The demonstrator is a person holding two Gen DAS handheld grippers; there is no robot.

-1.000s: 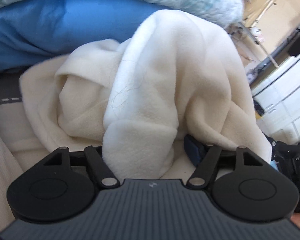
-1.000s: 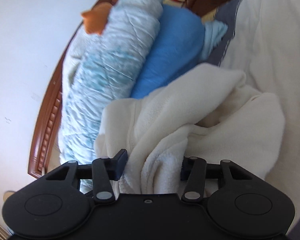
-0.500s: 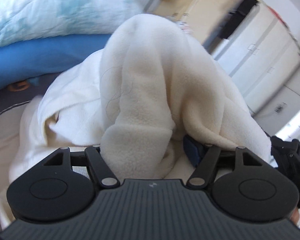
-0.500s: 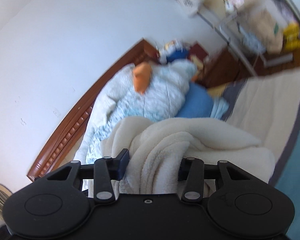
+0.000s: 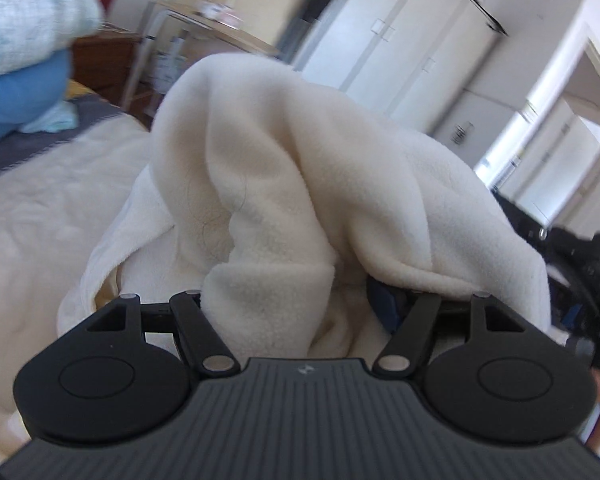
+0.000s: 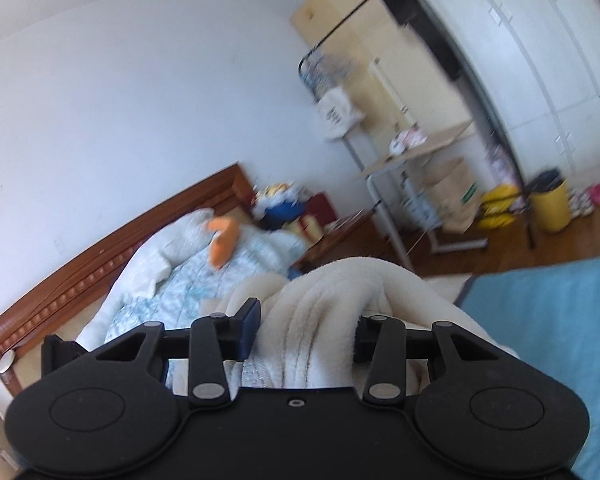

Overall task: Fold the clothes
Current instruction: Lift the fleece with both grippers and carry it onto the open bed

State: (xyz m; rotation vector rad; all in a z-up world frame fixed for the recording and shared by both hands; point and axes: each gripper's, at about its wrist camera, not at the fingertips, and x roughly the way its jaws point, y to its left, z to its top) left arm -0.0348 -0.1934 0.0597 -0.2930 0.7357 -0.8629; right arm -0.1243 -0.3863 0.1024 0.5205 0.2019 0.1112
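Observation:
A cream fleece garment hangs bunched in a tall hump above the bed. My left gripper is shut on a thick fold of it; the left pad is buried in fleece and the blue right pad shows. In the right wrist view the same fleece is gathered in ridges between the pads. My right gripper is shut on it, its jaws still squeezing in, and it points almost level. The right gripper's black body shows at the right edge of the left wrist view, close beside the fleece.
Below lies the cream bed cover, with a blue pillow and a pale blue quilt against the wooden headboard. A teal blanket lies at right. A metal-legged desk, yellow bin and white wardrobes stand beyond.
Both grippers have risen with the fleece and tilted up, so the views swung from pillows and bed to the wall, desk and wardrobes. The fleece now hangs higher off the bed.

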